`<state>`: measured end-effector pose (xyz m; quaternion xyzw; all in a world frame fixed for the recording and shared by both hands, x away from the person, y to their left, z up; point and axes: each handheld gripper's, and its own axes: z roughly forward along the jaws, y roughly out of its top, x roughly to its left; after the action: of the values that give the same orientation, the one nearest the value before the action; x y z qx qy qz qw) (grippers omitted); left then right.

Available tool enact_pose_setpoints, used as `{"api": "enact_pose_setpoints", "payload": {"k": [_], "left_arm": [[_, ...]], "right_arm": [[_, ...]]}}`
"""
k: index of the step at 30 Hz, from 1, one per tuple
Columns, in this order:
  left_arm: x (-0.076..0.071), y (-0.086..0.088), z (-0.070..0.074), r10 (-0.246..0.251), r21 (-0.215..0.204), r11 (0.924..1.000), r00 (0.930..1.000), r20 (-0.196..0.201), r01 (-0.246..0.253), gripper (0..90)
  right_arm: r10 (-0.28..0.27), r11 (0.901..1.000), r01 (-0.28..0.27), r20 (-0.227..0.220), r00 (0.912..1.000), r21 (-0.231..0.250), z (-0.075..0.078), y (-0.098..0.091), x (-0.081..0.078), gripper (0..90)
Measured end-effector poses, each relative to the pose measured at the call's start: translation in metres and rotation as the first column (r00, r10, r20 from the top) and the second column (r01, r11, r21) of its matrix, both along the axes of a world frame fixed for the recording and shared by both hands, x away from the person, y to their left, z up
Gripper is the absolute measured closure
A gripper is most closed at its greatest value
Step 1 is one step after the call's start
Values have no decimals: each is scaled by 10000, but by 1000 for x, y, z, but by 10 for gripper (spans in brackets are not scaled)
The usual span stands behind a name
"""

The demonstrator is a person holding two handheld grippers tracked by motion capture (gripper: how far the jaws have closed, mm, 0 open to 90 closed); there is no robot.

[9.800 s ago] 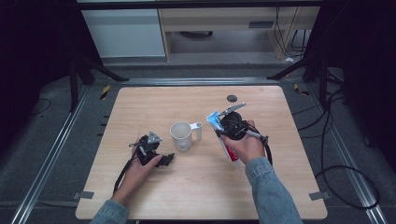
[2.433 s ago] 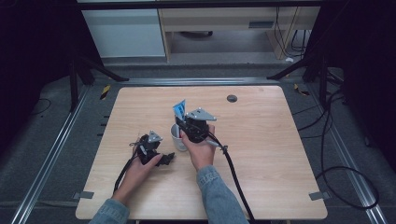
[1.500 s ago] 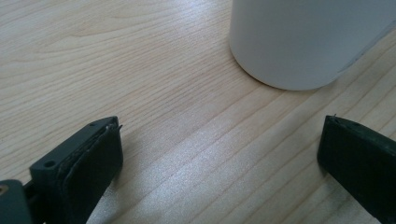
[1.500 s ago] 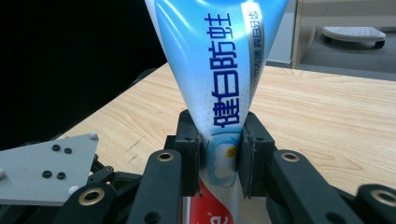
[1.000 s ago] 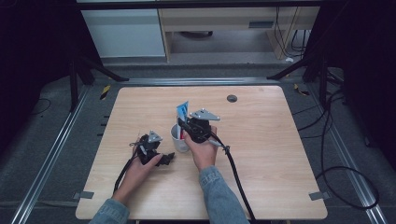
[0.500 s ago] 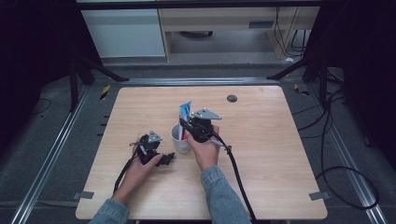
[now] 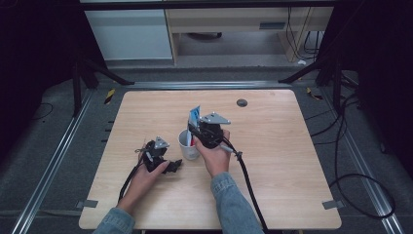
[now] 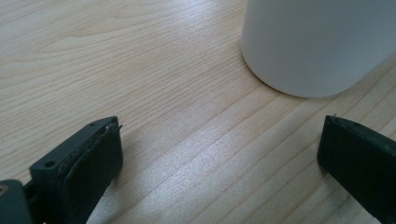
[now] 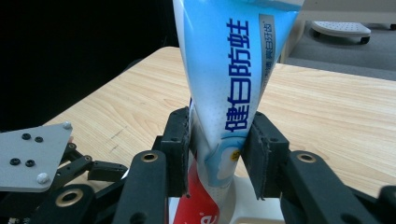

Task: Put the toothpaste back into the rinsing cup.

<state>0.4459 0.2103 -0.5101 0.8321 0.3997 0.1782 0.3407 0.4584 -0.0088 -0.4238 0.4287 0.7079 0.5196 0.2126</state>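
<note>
- Since the earliest picture, my right tool [image 7: 200, 130] has carried the toothpaste tube [image 7: 194, 117] from the right of the white cup [image 7: 187, 144] to directly above it. The tube now stands cap end down inside the cup.
- My left tool [image 7: 168, 165] lies where it was, on the wooden surface [image 7: 292, 165] just left of the cup.
- In the right gripper view the tube [image 9: 229, 84] rises upright between the two black jaws, its blue and white flat end at the top. Its red lower part drops into the cup's white rim [image 9: 243, 205].
- The jaws of my right tool [image 9: 217, 154] have just been opening. A thin gap shows on the right side of the tube. I cannot tell whether the left pad [image 9: 180, 149] is clear of the tube or touching it.
- In the left gripper view the jaws of my left tool [image 8: 219, 154] stand wide apart and hold nothing. The cup's white wall [image 8: 317, 42] sits just ahead of them, apart from both jaws.
- To finish this release well, I judge that I should open my right tool further without shifting my hand.
- Once both pads are plainly off the tube, I would lift straight up along it, so neither pad drags it sideways.
- The tube is tall and the cup is light, so a sideways pull could tip both. My left tool is close enough to steady the cup wall if it rocks.
</note>
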Motion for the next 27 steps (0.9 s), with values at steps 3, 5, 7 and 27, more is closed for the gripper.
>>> {"api": "enact_pose_setpoints", "payload": {"k": [3,5,7,27], "left_arm": [[0,0,0,-1,-2,10000,10000,2,1,0],[0,0,0,-1,0,10000,10000,1,1,0],[0,0,0,0,-1,10000,10000,3,0,0],[0,0,0,19,-28,10000,10000,43,-19,0]], "right_arm": [[-71,9999,72,6,10000,-71,1,-1,0,601],[-95,9999,95,6,10000,-99,1,-2,0,587],[-135,9998,135,28,9999,-126,1,-3,0,574],[-500,9931,523,243,9985,-1046,11,-2,-7,431]]}}
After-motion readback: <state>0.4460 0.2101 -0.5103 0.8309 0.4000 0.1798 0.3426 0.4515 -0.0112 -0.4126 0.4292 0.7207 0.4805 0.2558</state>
